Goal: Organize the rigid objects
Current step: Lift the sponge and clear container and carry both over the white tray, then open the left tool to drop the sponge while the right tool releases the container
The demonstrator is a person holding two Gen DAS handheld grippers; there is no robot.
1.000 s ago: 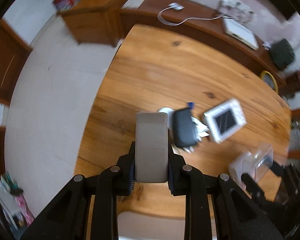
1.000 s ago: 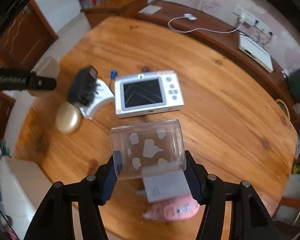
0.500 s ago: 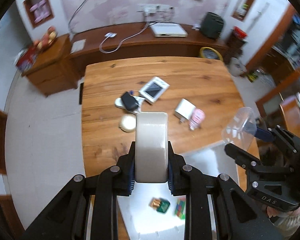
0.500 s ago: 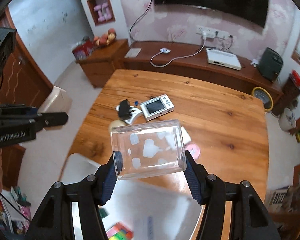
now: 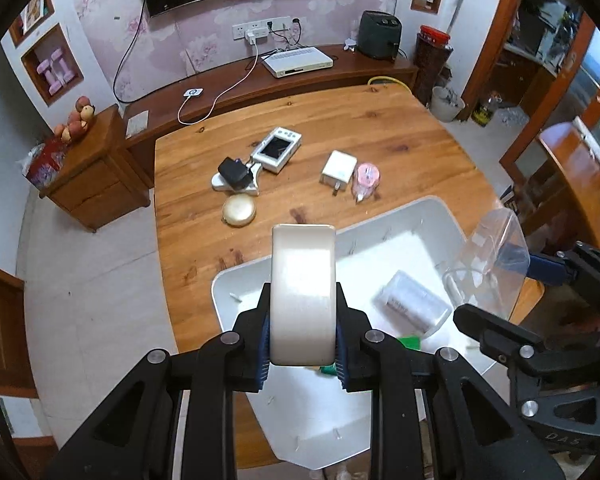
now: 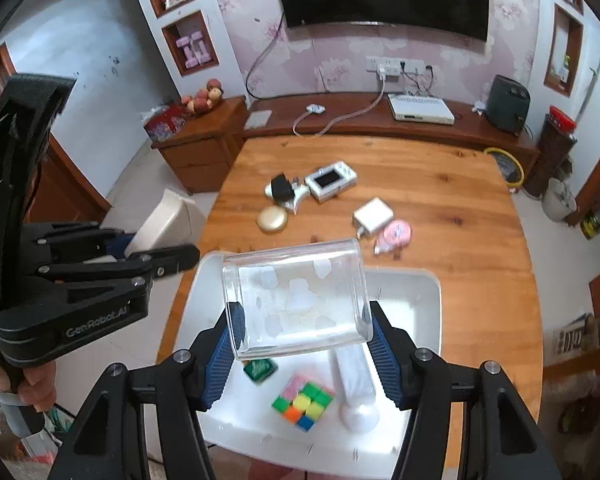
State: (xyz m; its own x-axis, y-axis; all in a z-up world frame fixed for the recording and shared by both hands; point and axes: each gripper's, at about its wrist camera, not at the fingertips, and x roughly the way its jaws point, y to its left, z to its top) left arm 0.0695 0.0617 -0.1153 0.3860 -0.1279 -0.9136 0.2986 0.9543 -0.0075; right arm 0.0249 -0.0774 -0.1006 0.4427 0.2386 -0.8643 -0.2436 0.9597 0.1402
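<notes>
My left gripper [image 5: 302, 344] is shut on a beige rounded box [image 5: 303, 300], held edge-up above the near left corner of a white tray [image 5: 432, 216]. In the right wrist view my right gripper [image 6: 300, 340] is shut on a clear plastic container [image 6: 296, 300] lying on its side above the same tray [image 6: 424, 296]. The container [image 5: 496, 252] also shows at the right of the left wrist view. In the tray lie a colour cube [image 6: 304, 400], a green item [image 6: 260, 368] and a white wrapped roll [image 6: 354, 376].
On the wooden table [image 6: 460, 200] beyond the tray lie a white camera [image 6: 331, 181], a black adapter [image 6: 280, 190] on a white piece, a gold round compact [image 6: 272, 219], a white charger [image 6: 373, 214] and a pink tape measure [image 6: 396, 236]. A person's hand [image 6: 20, 384] grips the left handle.
Both grippers have risen and drawn back from the table's loose objects to above the white tray. Each keeps its hold, on the beige box and the clear container.
</notes>
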